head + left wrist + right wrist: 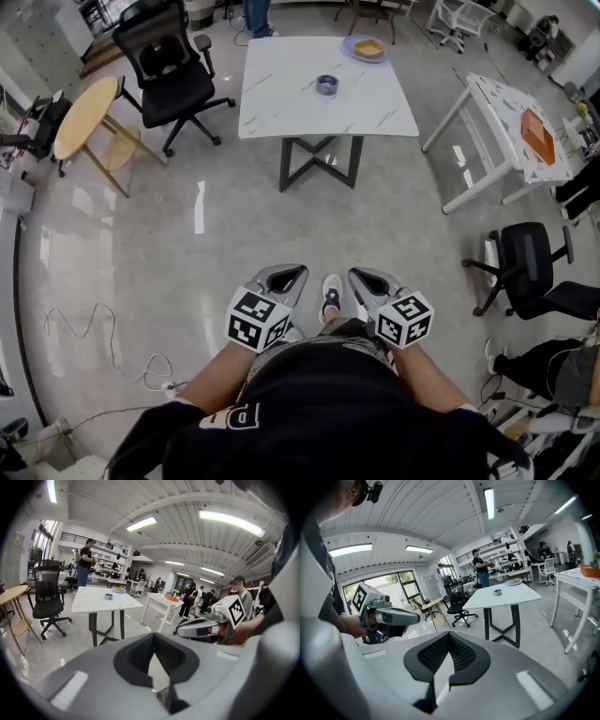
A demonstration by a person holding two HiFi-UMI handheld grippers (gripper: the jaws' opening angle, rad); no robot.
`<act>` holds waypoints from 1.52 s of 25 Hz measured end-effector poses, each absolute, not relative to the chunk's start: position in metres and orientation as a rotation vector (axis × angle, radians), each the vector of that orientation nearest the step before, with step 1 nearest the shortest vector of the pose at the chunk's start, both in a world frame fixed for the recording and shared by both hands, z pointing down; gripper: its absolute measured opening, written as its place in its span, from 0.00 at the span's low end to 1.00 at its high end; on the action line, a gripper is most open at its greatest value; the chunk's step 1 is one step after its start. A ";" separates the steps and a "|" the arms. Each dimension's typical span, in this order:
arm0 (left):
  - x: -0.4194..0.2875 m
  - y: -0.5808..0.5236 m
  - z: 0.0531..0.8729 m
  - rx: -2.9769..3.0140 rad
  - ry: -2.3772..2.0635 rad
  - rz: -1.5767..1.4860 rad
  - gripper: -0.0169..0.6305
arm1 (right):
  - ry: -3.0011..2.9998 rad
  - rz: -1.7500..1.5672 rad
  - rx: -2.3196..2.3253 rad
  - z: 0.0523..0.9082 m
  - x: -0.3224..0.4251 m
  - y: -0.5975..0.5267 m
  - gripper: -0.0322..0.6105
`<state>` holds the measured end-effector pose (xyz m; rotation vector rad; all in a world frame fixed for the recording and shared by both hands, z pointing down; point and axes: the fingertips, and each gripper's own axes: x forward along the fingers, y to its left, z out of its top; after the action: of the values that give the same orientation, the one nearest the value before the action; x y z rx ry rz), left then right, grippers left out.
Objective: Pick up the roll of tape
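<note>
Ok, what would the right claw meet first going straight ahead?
Nothing near: shiny grey floor, then probably the black wheeled office chair, passing left of the white marble-topped table. Depth unclear.

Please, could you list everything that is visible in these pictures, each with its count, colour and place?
table: one, white marbled top, dark legs, far centre
roll of tape: one, dark, on that table
plate: one, pale, table's far right corner
office chair: one, black, left of the table
second office chair: one, black, right edge
round table: one, wooden, far left
side table: one, white, right
bystander: one, blue trousers, beyond the table
left gripper: one, grey, jaws shut, empty
right gripper: one, grey, jaws shut, empty
</note>
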<state>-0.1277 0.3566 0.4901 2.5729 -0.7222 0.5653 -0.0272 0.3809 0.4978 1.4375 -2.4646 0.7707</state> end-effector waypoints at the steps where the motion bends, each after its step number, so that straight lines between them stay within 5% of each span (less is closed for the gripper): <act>1: -0.125 0.348 0.490 2.570 -0.734 0.569 0.12 | -2.474 0.758 1.427 0.495 -0.024 0.370 0.05; 38: 0.011 0.139 0.477 2.513 -0.935 0.593 0.12 | -2.586 0.768 1.233 0.494 0.109 0.152 0.05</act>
<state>0.0113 0.1390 0.4770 2.5132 -0.9347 0.5927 0.1094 0.1520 0.4941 1.2327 -2.5857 0.7677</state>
